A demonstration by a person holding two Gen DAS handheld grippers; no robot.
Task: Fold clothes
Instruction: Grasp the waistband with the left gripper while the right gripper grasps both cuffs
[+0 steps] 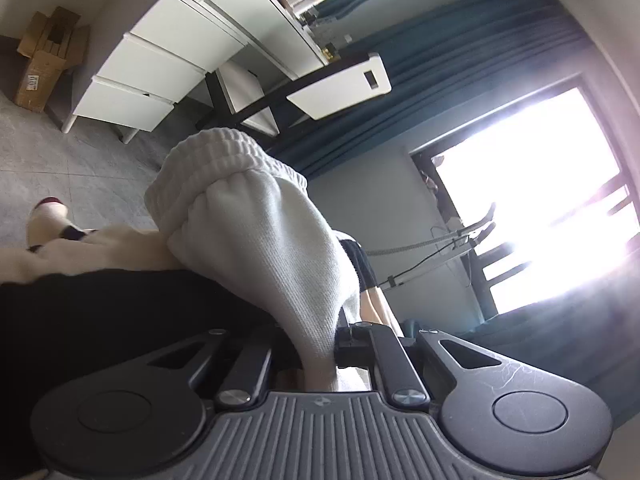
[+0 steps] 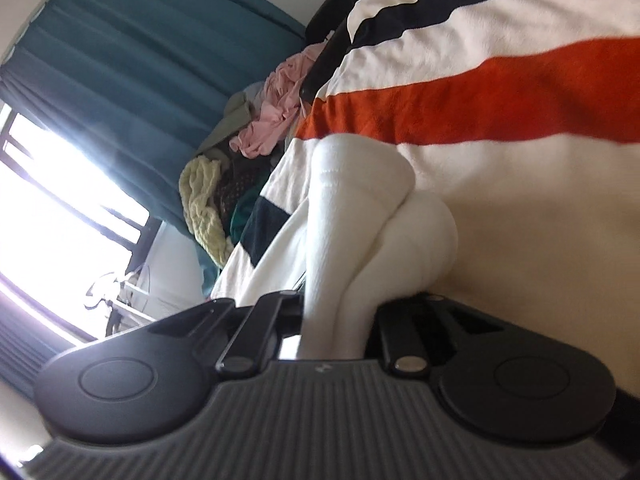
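A white knit garment (image 1: 256,232) with a ribbed elastic band rises out of my left gripper (image 1: 320,356), which is shut on it. In the right wrist view the same white garment (image 2: 352,224) is bunched in folds and my right gripper (image 2: 336,332) is shut on it. Behind it hangs a cream fleece with red and navy stripes (image 2: 480,92). The fingertips of both grippers are hidden by the cloth.
A white desk with drawers (image 1: 140,76), a black-legged white stool (image 1: 240,92), a cardboard box (image 1: 44,56), teal curtains (image 1: 440,80) and a bright window (image 1: 540,200). A pile of clothes (image 2: 248,152) lies by the curtain (image 2: 140,60).
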